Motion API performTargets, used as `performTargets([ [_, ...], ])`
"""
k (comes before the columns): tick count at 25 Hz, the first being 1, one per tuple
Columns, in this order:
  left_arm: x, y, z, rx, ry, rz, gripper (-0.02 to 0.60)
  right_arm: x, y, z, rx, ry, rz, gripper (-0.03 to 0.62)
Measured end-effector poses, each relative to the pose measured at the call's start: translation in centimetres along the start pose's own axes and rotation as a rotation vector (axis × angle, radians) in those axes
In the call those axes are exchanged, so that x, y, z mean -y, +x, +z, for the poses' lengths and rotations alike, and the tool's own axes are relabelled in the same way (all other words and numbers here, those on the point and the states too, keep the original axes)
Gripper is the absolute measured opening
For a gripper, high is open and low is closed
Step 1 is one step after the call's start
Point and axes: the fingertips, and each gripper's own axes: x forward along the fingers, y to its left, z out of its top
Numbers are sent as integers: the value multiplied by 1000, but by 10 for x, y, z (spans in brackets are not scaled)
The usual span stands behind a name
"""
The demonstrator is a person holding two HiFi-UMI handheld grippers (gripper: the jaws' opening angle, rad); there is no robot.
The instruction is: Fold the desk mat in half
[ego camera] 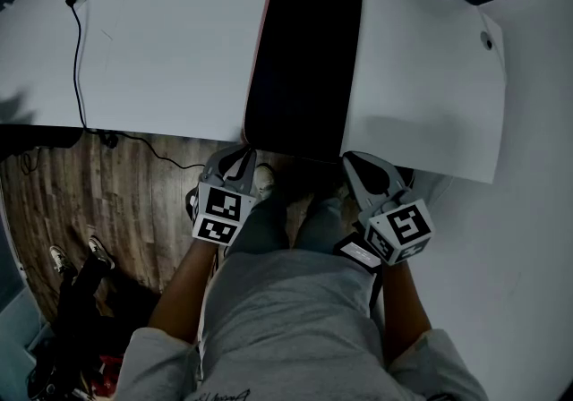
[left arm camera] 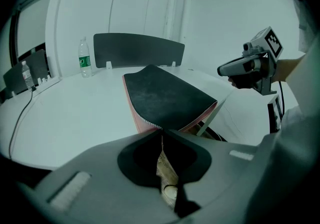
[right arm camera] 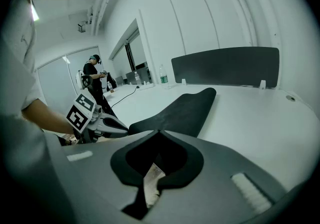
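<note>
Desk mat (ego camera: pixel 304 68) lies lengthwise at centre frame in the head view, black face up on the white desk (ego camera: pixel 161 59), its near end overhanging the desk edge. My left tongs (ego camera: pixel 243 157) are pinched narrow on the near left corner, and my right tongs (ego camera: pixel 356 162) likewise on the near right corner. The pink underside shows along the lifted edge in the left gripper view. Risks, as I judge them: both grips sit at the very tips on thin material, so a corner may slip out on the lift. Uneven travel of my two hands would skew the fold. Dragging instead of lifting could slide the whole mat away.
</note>
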Motion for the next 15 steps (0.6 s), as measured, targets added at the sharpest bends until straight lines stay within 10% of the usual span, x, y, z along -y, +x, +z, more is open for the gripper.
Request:
performTargets([
  [15,-4,15,-23,-62,-12,-7,29,4,-5,1,-1,-1,-33,8],
])
